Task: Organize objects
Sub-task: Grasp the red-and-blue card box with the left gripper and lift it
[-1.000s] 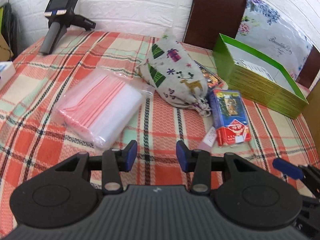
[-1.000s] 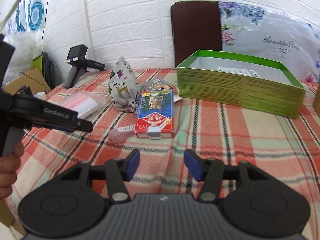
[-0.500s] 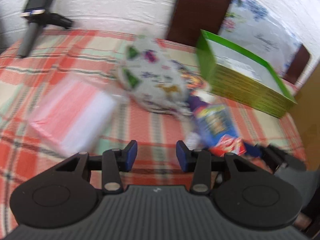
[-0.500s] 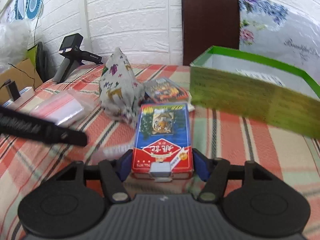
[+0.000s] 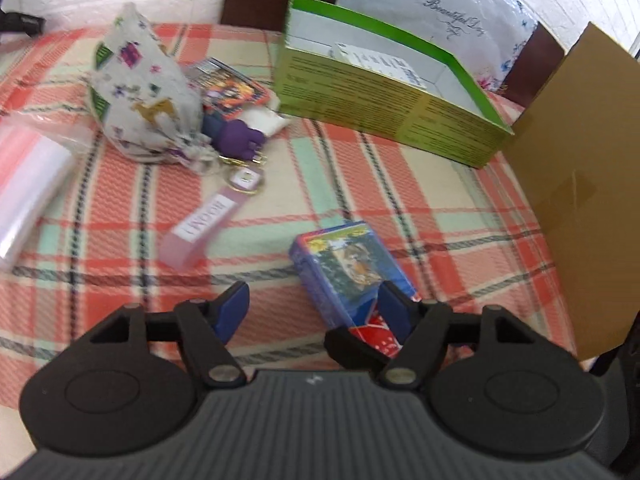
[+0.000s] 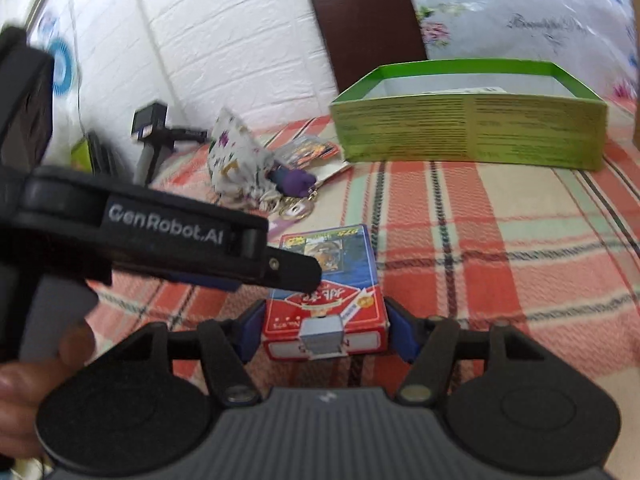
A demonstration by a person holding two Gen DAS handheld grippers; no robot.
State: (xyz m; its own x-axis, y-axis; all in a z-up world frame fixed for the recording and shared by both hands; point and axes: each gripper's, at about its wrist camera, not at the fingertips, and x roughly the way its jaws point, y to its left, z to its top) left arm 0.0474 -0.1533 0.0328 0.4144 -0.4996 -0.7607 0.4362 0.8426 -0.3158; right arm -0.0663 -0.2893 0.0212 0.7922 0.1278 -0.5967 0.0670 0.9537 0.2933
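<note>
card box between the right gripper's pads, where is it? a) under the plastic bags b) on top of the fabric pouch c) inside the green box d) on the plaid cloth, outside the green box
d: the card box lies on the plaid cloth, between the right gripper pads, short of the green box.

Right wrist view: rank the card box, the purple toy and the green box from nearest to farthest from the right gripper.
1. Card box: between the right gripper pads, at the near edge.
2. Purple toy: mid-table, left of centre, beside the printed pouch.
3. Green box: farthest, at the back right.
</note>
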